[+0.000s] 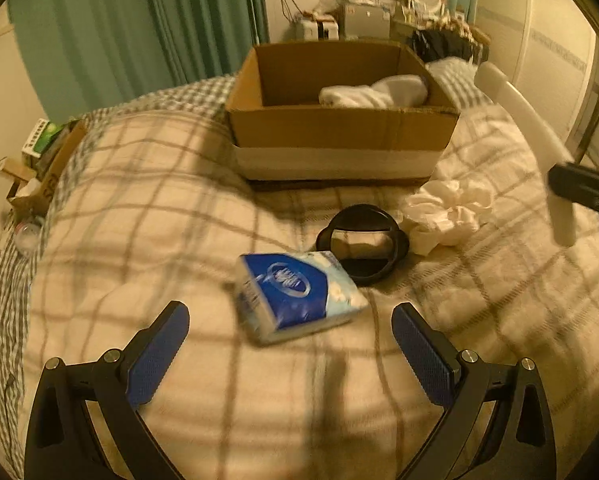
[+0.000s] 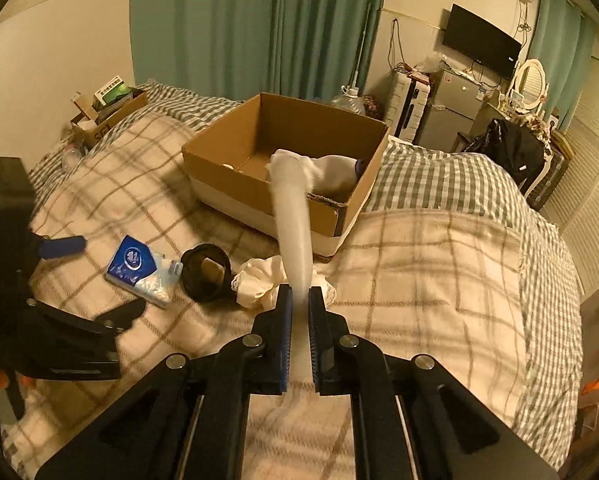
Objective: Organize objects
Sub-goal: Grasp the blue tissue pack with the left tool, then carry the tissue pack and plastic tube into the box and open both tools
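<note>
Pinching a long white, smooth, slightly curved handle-like piece (image 2: 293, 232) near its lower end, the right gripper (image 2: 298, 296) had its blue-padded jaws pressed close against it, the piece pointing up and away toward the cardboard box (image 2: 331, 216). What the white piece was, I could not tell; it looked like hard, glossy plastic. Held so far from its middle, it could have swung or slipped between the pads, and its far end could have knocked the box's near wall instead of clearing it.

Off to the left, the left gripper (image 1: 289, 320) hung with its jaws spread wide and nothing between them, just short of a tissue pack (image 1: 299, 296) lying flat on the bed (image 1: 139, 184). That pack was soft, wrapped in shiny blue and white film, and could have squashed or slid on the quilt if closed on unevenly. Touching its far corner sat a black ring-shaped item (image 1: 361, 242), rigid and rounded, so a careless grab might have dragged it along. Just beside the ring lay a crumpled white lacy cloth (image 1: 445, 212).

Beyond these, the open brown box with a pale lower band rested on the plaid, fuzzy blanket, already holding white socks (image 1: 373, 94). On such soft bedding the box could have tipped under a push.
</note>
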Tool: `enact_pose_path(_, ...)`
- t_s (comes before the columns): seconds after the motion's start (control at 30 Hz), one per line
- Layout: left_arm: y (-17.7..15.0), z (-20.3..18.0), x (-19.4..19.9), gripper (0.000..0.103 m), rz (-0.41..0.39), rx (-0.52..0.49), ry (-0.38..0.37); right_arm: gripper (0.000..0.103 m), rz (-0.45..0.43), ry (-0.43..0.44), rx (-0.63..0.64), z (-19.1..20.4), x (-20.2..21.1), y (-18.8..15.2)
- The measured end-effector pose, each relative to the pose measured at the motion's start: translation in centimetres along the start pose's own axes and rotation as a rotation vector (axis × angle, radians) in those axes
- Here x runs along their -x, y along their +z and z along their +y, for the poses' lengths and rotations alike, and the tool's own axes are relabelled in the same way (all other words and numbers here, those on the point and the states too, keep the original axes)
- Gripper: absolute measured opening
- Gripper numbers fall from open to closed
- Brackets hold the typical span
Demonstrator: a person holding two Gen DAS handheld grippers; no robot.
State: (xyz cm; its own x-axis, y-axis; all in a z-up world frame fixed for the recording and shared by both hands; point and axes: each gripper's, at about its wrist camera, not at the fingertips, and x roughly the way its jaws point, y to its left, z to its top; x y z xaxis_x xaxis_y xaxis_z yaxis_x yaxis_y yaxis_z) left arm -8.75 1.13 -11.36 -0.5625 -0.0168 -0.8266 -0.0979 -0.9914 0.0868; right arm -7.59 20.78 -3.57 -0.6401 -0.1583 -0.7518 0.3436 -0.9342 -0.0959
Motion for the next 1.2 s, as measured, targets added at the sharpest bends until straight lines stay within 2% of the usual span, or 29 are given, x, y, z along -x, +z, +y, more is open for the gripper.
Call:
enact_pose_path(0.1, 0.7, -0.6, -2.1, 0.103, 0.038, -0.005, 0.033, 0.007, 0.007, 0.026, -0.019, -0.3, -1.3, -0.1)
enact_pose_path(0.27, 0.9, -1.4, -5.2, 0.103, 0.104, -0.049, 0.035, 0.007, 0.034, 0.078, -0.045, -0.6, -2.8, -0.9)
enact_pose_path(0.33, 0.6, -1.5, -5.5, 0.102, 0.106, -0.056, 0.031, 0.007, 0.042, 0.088, -0.054, -0.5, -3.1, -1.1)
enact_pose_path(0.4, 0.4, -1.5, -5.2, 0.093, 0.097, -0.057, 0.021, 0.007, 0.047, 0.093, -0.046, -0.2, -3.2, -1.1)
enact_pose_path(0.43, 0.4, -1.3, -5.1, 0.084, 0.095, -0.052, 0.017, 0.007, 0.046, 0.092, -0.042, 0.0, -3.1, -1.1)
enact_pose_path(0.47, 0.3, -1.2, -4.9, 0.084, 0.095, -0.045, 0.005, 0.007, 0.043, 0.092, -0.038, 0.1, -2.9, -1.1)
enact_pose_path(0.83, -0.8, -0.3, 1.7, 0.081, -0.021, -0.021, -0.075, 0.007, -0.017, 0.040, -0.017, 0.9, 1.4, -0.5)
enact_pose_path(1.2, 4.6, 1.0, 8.2, 0.081, -0.171, 0.013, -0.120, 0.007, -0.107, -0.014, 0.037, 1.5, 6.5, 3.1)
